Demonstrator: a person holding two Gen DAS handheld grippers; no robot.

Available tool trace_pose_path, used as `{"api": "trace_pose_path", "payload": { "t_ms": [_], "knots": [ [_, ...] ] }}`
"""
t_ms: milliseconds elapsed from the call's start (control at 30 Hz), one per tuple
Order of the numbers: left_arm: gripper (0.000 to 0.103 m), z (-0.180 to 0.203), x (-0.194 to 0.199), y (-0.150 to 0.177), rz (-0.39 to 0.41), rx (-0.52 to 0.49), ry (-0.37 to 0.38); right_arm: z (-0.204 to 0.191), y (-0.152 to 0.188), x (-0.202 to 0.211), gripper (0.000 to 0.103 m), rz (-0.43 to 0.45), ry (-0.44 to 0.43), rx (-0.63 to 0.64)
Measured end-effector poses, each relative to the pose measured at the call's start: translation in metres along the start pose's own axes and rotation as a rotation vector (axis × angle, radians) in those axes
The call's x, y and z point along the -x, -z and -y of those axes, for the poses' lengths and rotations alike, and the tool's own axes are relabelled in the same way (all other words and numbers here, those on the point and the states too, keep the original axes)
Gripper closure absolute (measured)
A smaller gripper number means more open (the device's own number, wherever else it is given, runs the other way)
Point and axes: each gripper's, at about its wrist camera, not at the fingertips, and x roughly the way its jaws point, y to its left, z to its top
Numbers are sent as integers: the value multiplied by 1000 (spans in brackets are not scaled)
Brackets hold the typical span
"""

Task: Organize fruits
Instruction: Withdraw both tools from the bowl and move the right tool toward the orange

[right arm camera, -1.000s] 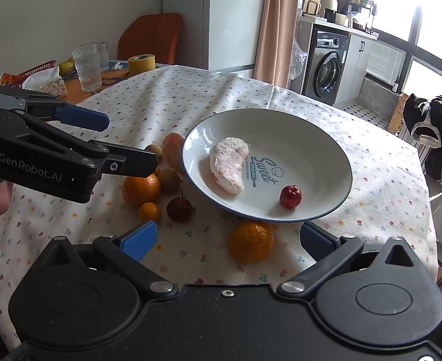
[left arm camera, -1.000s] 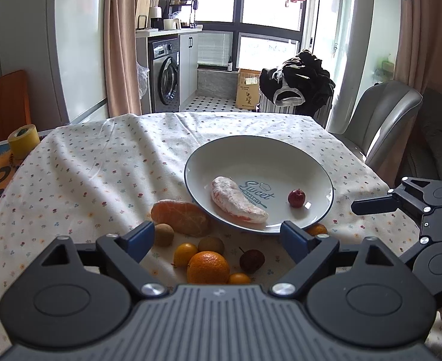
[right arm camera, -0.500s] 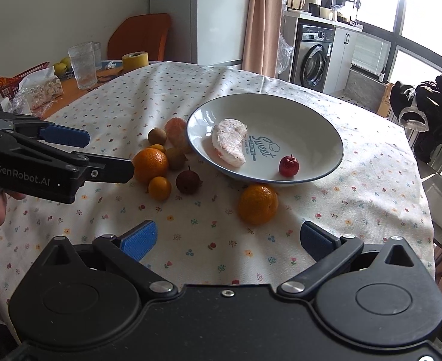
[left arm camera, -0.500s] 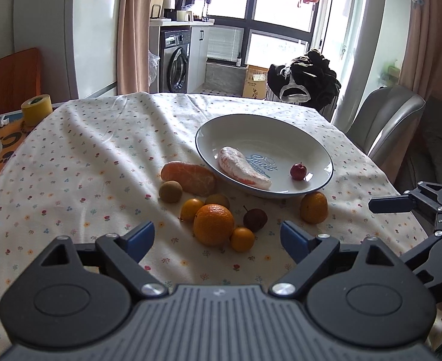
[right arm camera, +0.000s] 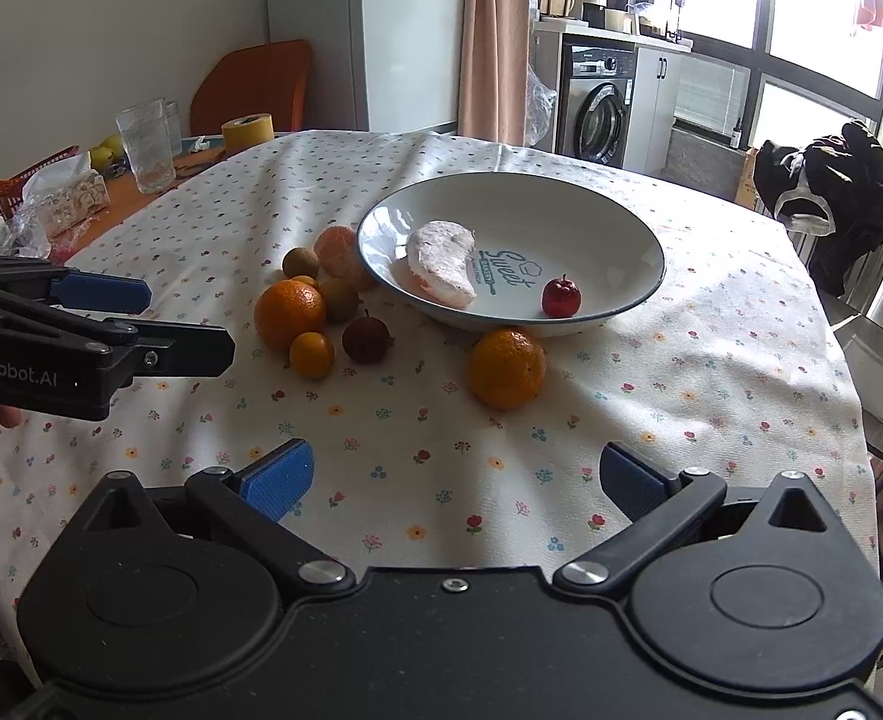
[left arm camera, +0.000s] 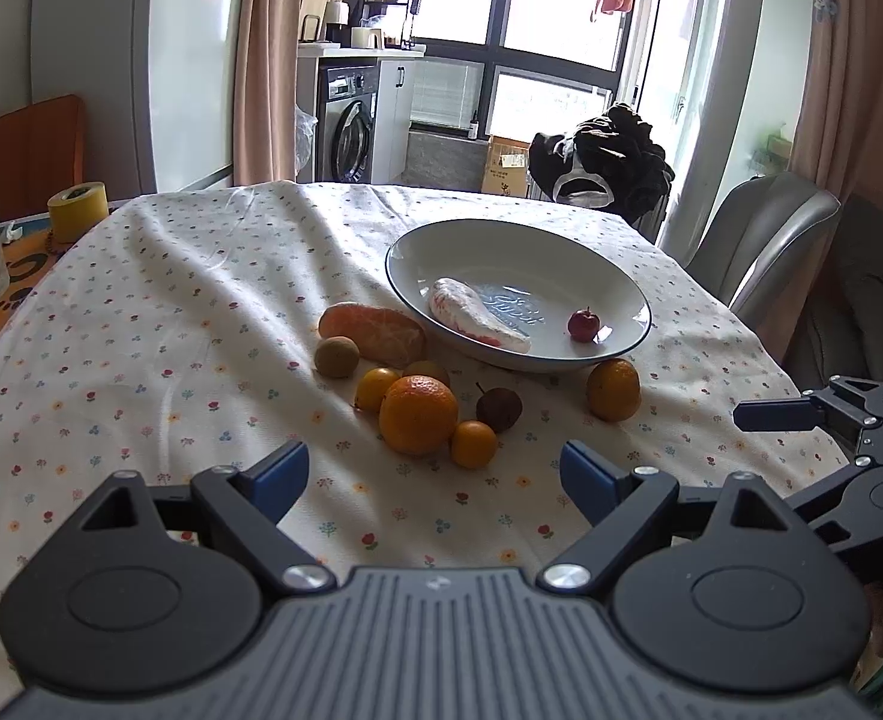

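The plate (right arm camera: 633, 228) held a peeled wedge (right arm camera: 441, 264) and a small red fruit (right arm camera: 560, 296); the other fruits lay on the cloth ahead of both claws, an orange (right arm camera: 506, 367) nearest the right claw (right arm camera: 454, 477). Both right and left claw (left arm camera: 434, 471) hung wide apart and empty, short of the fruit. This looked like the approach for another pick: reach forward, straddle one fruit, close gently.

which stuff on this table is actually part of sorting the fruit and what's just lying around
Part of the job:
plate
peeled segment and small red fruit already in it
large orange
lone orange
dark round fruit
both open tools: left tool, right tool

Just lying about:
tape roll
drinking glass
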Motion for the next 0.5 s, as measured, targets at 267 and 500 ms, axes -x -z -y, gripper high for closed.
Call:
{"api": "trace_pose_path", "payload": {
  "t_ms": [267,500],
  "knots": [
    [16,5,0,0,26,-12,22,6,7,0,1,28,-32,-38],
    [32,9,-10,0,24,-9,52,8,5,-2,15,47,-57,-42]
  ]
}}
